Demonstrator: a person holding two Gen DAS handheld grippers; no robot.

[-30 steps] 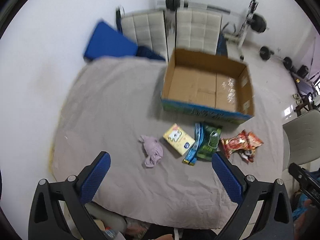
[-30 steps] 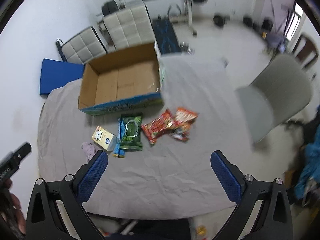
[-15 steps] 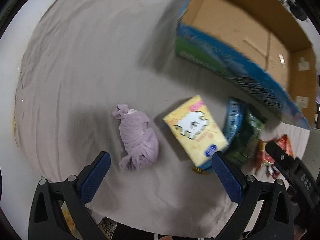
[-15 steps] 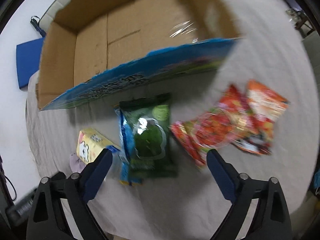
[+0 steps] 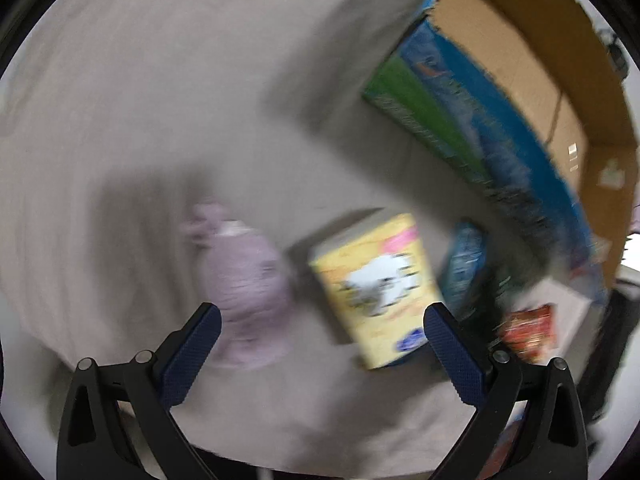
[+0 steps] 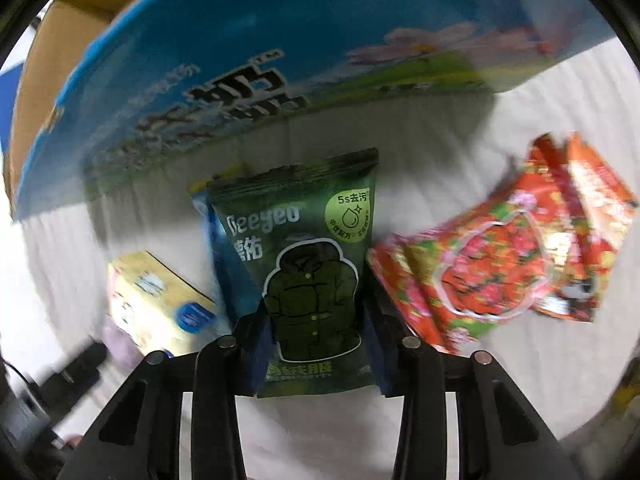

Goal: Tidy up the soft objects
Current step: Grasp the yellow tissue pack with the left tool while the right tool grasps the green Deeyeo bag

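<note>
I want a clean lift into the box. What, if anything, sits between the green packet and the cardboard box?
Nothing visible does. The right claw is closed around the green packet, and only bare cloth lies between it and the cardboard box. The box's near wall stands higher than the packet, so it probably needs lifting over it.

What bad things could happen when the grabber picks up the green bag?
The right gripper has its jaws on both sides of the green packet, which lies on a blue packet; lifting might drag the blue one along.

The packet looks slick and soft, so it could slip out.

The red snack bags lie close beside it and might get nudged.

The left gripper is open above the purple cloth and yellow pack; it might catch both.
</note>
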